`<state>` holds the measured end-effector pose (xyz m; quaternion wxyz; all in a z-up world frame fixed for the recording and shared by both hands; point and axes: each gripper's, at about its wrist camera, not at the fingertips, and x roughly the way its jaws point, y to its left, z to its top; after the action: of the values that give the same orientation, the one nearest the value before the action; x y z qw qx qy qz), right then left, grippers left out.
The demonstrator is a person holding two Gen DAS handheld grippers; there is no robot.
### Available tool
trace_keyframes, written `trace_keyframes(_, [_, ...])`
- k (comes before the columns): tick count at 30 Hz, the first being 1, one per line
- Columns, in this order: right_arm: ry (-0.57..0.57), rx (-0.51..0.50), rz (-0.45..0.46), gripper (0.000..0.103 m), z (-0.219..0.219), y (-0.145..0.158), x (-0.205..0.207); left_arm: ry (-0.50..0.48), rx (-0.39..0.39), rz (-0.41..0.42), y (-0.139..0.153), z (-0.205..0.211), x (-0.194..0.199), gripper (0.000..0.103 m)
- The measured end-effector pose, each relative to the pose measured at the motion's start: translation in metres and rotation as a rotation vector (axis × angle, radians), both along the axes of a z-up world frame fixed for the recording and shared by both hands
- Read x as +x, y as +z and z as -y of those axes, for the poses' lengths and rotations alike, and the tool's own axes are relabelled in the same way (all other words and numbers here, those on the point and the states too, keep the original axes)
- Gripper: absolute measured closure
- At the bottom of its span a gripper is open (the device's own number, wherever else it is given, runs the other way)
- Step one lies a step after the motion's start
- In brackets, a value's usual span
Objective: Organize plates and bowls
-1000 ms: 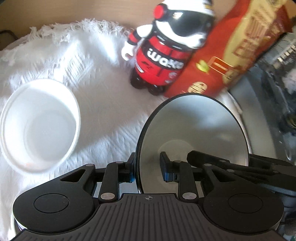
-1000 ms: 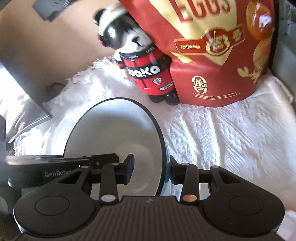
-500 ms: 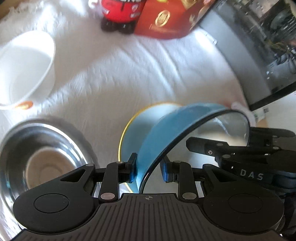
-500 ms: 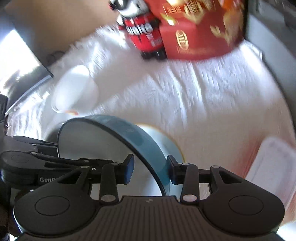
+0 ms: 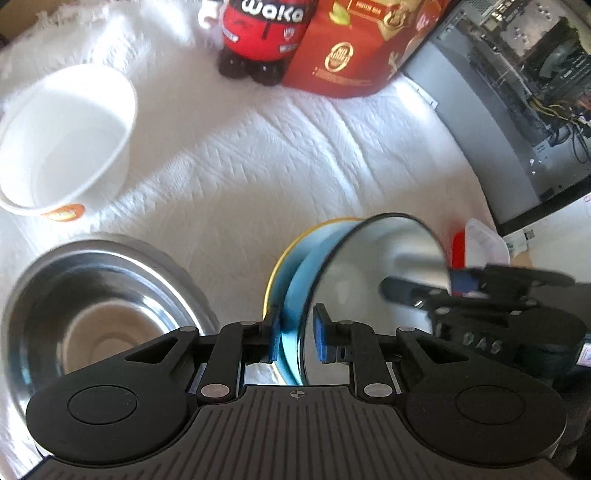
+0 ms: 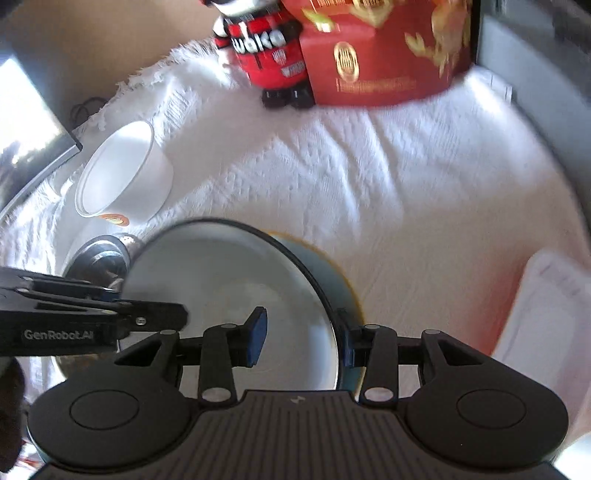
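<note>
A blue bowl with a pale inside (image 5: 373, 273) (image 6: 236, 295) rests in a yellow-rimmed blue plate (image 5: 288, 254) (image 6: 347, 291) on the white cloth. My left gripper (image 5: 295, 338) straddles the bowl's near rim with its jaws apart, the right pad off the wall. My right gripper (image 6: 301, 339) straddles the opposite rim, jaws wide, its left pad well clear inside the bowl. A steel bowl (image 5: 92, 306) (image 6: 99, 258) sits to the left. A white bowl (image 5: 66, 140) (image 6: 122, 173) stands farther back left.
A red and black toy figure (image 5: 266, 33) (image 6: 269, 51) and a red snack bag (image 5: 362, 44) (image 6: 391, 48) stand at the back. A white lidded container (image 6: 546, 325) (image 5: 480, 247) lies at the right. A monitor (image 5: 517, 92) stands at the far right.
Both grippers lowered the bowl from upright in front of the toy into the yellow-rimmed plate. Their jaws have widened, most clearly the right one's.
</note>
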<state>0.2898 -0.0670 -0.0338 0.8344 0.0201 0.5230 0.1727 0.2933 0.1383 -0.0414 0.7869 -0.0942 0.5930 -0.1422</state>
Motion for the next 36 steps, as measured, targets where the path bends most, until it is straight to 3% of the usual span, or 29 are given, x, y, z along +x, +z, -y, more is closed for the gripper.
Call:
trace_keyframes(5, [0.009,0.006,0.036,0.061,0.004,0.018,0.001,0.015,-0.034,0.029,0.016,-0.008,-0.002,0.084])
trace_keyframes(9, [0.020,-0.002,0.040,0.061,0.001,0.019,0.005,0.032,-0.128,0.047,0.026,-0.015,-0.001,0.084])
trace_keyframes(16, [0.022,-0.013,0.004,0.061,-0.005,0.010,0.015,0.017,-0.081,0.023,0.015,-0.011,0.007,0.084])
trace_keyframes(22, [0.024,-0.010,-0.021,0.061,-0.006,0.002,0.024,0.046,-0.084,0.019,0.013,-0.020,0.009,0.084])
trace_keyframes(28, [0.072,-0.035,0.012,0.061,-0.010,0.020,0.019,0.060,-0.128,0.043,0.020,-0.033,0.006,0.085])
trace_keyframes(32, [0.101,-0.027,0.057,0.060,-0.016,0.043,0.019,0.121,-0.147,0.079,0.027,-0.058,0.001,0.085])
trace_keyframes(36, [0.123,-0.034,0.129,0.052,-0.037,0.062,0.028,0.248,-0.158,0.134,0.040,-0.104,-0.002,0.084])
